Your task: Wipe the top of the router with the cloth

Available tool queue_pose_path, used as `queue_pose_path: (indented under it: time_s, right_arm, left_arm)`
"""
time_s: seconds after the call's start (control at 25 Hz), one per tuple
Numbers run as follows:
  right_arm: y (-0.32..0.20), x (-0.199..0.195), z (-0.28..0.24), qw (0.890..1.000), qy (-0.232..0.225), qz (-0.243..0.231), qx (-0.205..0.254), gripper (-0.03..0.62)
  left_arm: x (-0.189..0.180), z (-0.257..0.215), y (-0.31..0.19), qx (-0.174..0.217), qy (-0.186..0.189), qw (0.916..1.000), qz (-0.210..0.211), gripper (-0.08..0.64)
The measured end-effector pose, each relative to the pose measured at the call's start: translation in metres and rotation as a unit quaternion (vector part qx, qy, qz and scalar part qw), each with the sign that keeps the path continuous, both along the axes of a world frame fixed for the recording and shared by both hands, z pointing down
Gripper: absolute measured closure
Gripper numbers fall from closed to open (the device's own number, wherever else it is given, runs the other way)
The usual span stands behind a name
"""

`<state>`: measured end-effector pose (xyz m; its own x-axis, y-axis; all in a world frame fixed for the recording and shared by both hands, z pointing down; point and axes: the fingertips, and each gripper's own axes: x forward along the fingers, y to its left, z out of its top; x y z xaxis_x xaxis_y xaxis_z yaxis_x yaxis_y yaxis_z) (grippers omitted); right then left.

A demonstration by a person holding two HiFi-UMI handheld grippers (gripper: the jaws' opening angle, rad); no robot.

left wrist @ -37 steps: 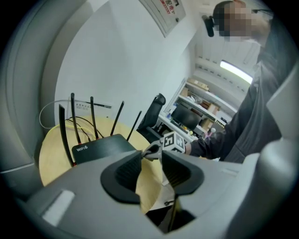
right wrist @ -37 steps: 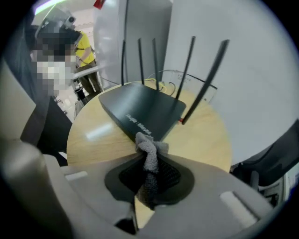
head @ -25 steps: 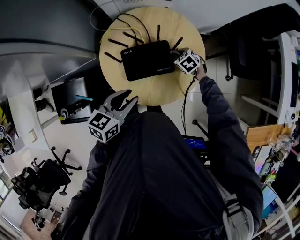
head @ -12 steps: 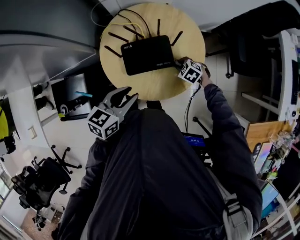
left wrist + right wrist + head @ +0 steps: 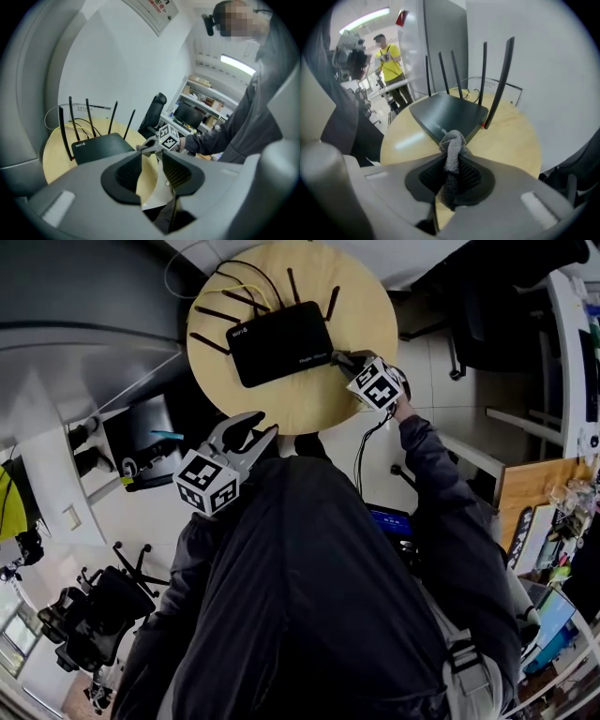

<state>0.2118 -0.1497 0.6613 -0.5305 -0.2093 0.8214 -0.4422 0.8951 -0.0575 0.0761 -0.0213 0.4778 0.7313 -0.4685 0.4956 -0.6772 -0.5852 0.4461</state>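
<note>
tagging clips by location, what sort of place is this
Probably an office: a swivel chair on castors, shelves with a monitor, and a wifi router on a round wooden table.

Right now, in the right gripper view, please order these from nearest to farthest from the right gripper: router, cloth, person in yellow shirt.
1. cloth, pinched in the right gripper itself.
2. router, just ahead on the table.
3. person in yellow shirt, far back, upper left.
</note>
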Motion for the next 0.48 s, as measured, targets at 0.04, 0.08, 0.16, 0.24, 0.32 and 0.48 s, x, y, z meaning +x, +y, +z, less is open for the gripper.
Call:
queue_pose_path:
  time_s: [0.04,0.08,0.16,0.24,0.32,0.48]
  right_arm:
    - [0.003,0.0,-0.013,1.0,-0.023,0.018,0.001,0.561]
    - [0.006,0.0,-0.027,0.998,-0.047,0.037,0.005,0.561]
    - [0.015,-0.004,-0.057,0.993,-0.094,0.071,0.012,0.561]
    - [0.036,-0.016,-0.09,0.986,-0.138,0.09,0.013,0.561]
    - [0.059,-0.026,-0.122,0.982,-0.164,0.091,0.022,0.561]
    - [0.084,-0.024,-0.182,0.974,-0.19,0.106,0.06,0.561]
  left_arm:
    - [0.004,0.001,-0.001,0.002,0.004,1.0,0.005,0.419]
    - [0.009,0.003,-0.004,0.006,0.008,0.9999,0.01,0.419]
    - [0.017,0.004,-0.01,0.016,0.019,0.9994,0.022,0.419]
    - [0.02,0.002,-0.013,0.025,0.027,0.9988,0.033,0.42]
    - [0.024,-0.002,-0.016,0.035,0.036,0.9979,0.041,0.419]
    - [0.035,-0.013,-0.026,0.054,0.06,0.9952,0.056,0.42]
